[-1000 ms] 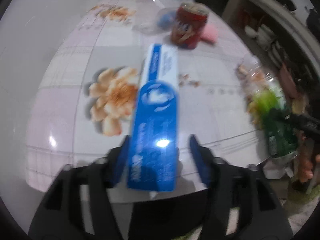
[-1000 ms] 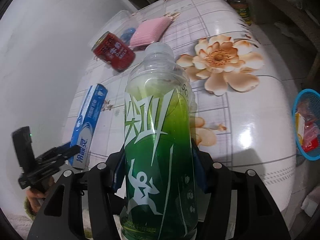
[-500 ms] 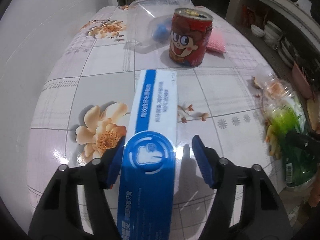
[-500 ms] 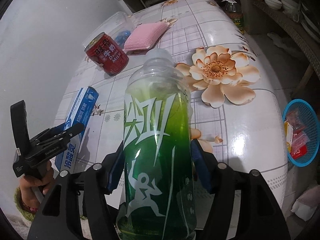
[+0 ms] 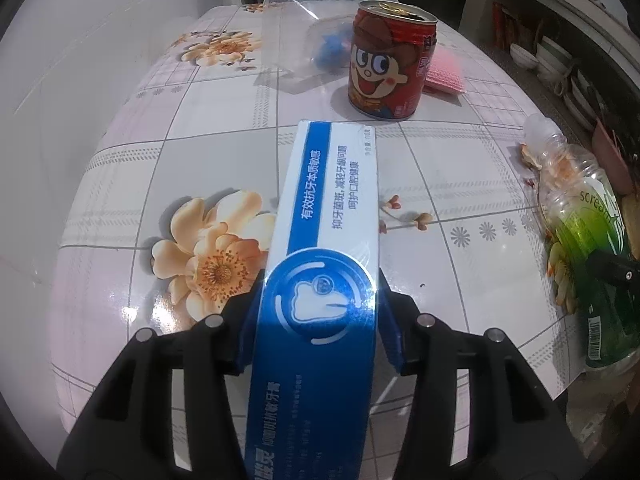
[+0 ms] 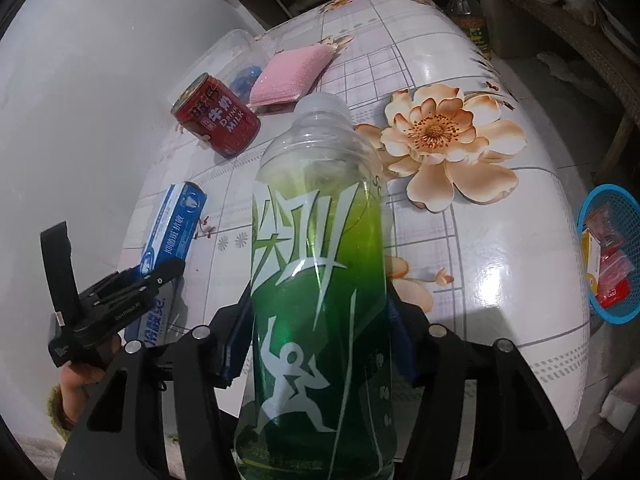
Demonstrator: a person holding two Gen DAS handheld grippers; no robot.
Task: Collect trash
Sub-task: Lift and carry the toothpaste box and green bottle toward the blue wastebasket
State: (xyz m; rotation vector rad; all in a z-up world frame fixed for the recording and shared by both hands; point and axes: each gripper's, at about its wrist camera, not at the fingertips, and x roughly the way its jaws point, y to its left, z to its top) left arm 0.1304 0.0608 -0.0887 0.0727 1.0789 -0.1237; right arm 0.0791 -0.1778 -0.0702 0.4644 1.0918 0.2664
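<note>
The left tongs (image 5: 318,330) are closing around a blue-and-white toothpaste box (image 5: 320,280), its near end cut off, while the right tongs (image 6: 320,340), closing too, hold a clear green-labelled plastic bottle (image 6: 320,280) whose base is hidden

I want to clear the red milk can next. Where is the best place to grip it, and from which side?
Grip the red milk can at mid-body, jaws across its round wall, coming level from the near side. It stands upright, its top is open, and the clear plastic container and pink sponge crowd behind it.
</note>
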